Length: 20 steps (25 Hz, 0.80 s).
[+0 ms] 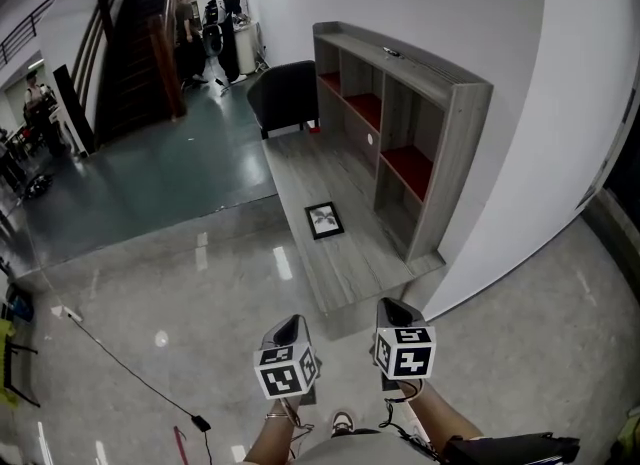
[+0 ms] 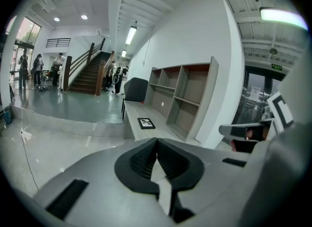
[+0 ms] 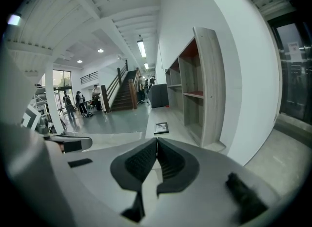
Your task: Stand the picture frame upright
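A small black picture frame [image 1: 324, 220] lies flat on the low grey wooden platform [image 1: 330, 273], in front of the shelf unit. It also shows ahead as the picture frame [image 2: 146, 123] in the left gripper view and as the picture frame [image 3: 161, 128] in the right gripper view. My left gripper [image 1: 287, 330] and right gripper [image 1: 398, 311] hover side by side over the shiny floor, well short of the platform. Both are shut with nothing between the jaws; in their own views the left gripper [image 2: 156, 142] and right gripper [image 3: 157, 142] have tips meeting.
A grey wooden shelf unit [image 1: 400, 133] with red-lined compartments stands on the platform against the white wall. A dark armchair [image 1: 285, 93] sits at the platform's far end. A cable [image 1: 130, 368] runs over the floor at left. People [image 1: 190, 33] stand far back by the staircase [image 1: 140, 48].
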Each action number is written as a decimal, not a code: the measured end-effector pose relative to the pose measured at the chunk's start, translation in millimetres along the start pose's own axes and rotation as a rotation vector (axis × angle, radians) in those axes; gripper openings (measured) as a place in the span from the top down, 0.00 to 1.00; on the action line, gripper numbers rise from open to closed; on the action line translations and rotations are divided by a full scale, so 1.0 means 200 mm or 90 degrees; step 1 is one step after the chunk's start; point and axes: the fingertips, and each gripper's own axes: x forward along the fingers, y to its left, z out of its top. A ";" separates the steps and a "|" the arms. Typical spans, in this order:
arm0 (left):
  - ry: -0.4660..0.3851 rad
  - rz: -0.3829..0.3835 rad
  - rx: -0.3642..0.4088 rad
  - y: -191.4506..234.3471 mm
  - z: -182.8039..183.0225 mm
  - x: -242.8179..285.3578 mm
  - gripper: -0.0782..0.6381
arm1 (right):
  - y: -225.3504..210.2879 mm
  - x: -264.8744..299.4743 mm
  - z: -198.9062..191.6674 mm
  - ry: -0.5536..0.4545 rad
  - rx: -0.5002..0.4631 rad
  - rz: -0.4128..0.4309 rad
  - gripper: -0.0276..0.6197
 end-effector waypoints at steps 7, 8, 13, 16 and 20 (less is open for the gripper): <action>0.018 -0.013 0.011 0.02 0.04 0.16 0.87 | 0.01 0.18 0.04 0.012 0.004 0.007 0.91; 0.017 -0.012 0.010 0.04 0.05 0.17 0.87 | 0.01 0.20 0.05 0.013 0.004 0.008 0.91; 0.019 -0.007 0.001 0.09 0.08 0.24 0.87 | -0.01 0.27 0.06 0.021 0.003 0.006 0.91; 0.022 -0.005 -0.004 0.10 0.08 0.27 0.87 | -0.02 0.28 0.06 0.026 0.000 0.007 0.91; 0.025 -0.009 0.000 0.08 0.09 0.28 0.87 | -0.04 0.28 0.05 0.032 -0.006 0.008 0.91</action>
